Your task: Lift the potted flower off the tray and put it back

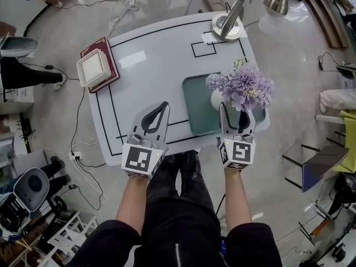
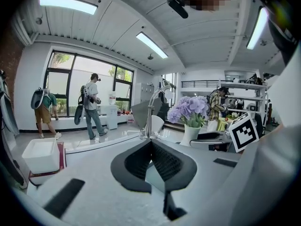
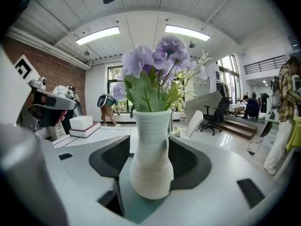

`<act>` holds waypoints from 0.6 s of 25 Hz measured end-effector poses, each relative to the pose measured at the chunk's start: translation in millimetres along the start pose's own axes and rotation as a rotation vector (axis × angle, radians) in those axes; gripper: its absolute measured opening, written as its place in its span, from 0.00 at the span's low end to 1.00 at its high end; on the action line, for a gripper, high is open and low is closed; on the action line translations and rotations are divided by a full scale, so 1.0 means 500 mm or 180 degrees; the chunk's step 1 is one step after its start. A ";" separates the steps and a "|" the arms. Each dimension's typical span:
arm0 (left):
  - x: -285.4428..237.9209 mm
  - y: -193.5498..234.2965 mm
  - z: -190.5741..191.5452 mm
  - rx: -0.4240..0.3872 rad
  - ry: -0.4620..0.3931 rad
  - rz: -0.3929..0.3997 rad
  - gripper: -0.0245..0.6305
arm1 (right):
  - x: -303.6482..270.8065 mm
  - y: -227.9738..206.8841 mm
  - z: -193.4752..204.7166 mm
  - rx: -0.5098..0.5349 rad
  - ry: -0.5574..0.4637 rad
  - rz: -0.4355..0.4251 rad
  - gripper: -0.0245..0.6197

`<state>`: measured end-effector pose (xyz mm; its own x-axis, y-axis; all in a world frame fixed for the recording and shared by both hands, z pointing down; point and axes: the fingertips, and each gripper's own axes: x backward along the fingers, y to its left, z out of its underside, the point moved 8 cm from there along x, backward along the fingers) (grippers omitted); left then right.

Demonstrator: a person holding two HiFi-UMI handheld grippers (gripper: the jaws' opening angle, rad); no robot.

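Note:
The potted flower (image 1: pixel 242 88), purple blooms in a white ribbed vase (image 3: pixel 150 173), stands on the green tray (image 1: pixel 196 105) near its right edge. My right gripper (image 1: pixel 237 113) reaches in from the near side, and the vase sits between its two wide-set jaws (image 3: pixel 149 147). The vase rests on the tray's green surface, and I see no firm press of the pads on it. Over the bare white table (image 1: pixel 150 65), left of the tray, my left gripper (image 1: pixel 164 104) hovers with its fingertips together and nothing between them (image 2: pixel 151 142).
A silver desk lamp (image 1: pixel 228 24) stands at the table's far right corner. A white box on a red book (image 1: pixel 95 67) lies at the far left edge. Chairs and cables surround the table on the floor. People stand by the windows (image 2: pixel 91 105).

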<state>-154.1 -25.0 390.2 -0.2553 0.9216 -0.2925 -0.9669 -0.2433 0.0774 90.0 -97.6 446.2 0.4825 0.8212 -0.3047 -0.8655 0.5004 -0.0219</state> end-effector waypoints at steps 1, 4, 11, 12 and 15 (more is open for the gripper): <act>-0.002 -0.002 0.002 -0.0021 0.0001 0.0025 0.04 | 0.009 0.002 0.003 -0.0010 0.0017 0.0014 0.42; -0.009 -0.016 0.010 -0.0040 -0.0001 0.0149 0.04 | 0.037 0.006 0.004 -0.0049 0.0016 0.0073 0.42; -0.017 -0.073 0.021 -0.0154 -0.0019 0.0530 0.04 | 0.110 0.008 -0.009 -0.0086 0.0014 0.0177 0.16; -0.016 -0.083 0.022 -0.0162 -0.0002 0.0576 0.04 | 0.122 0.006 -0.012 -0.0078 0.0015 0.0194 0.11; -0.006 -0.108 0.016 -0.0104 0.0011 0.0684 0.04 | 0.160 0.002 -0.024 -0.0090 0.0034 0.0212 0.05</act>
<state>-101.0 -12.0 394.7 -0.4554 0.8465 -0.2759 -0.8897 -0.4437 0.1073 126.3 -34.6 410.6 0.4224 0.8494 -0.3164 -0.8992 0.4366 -0.0281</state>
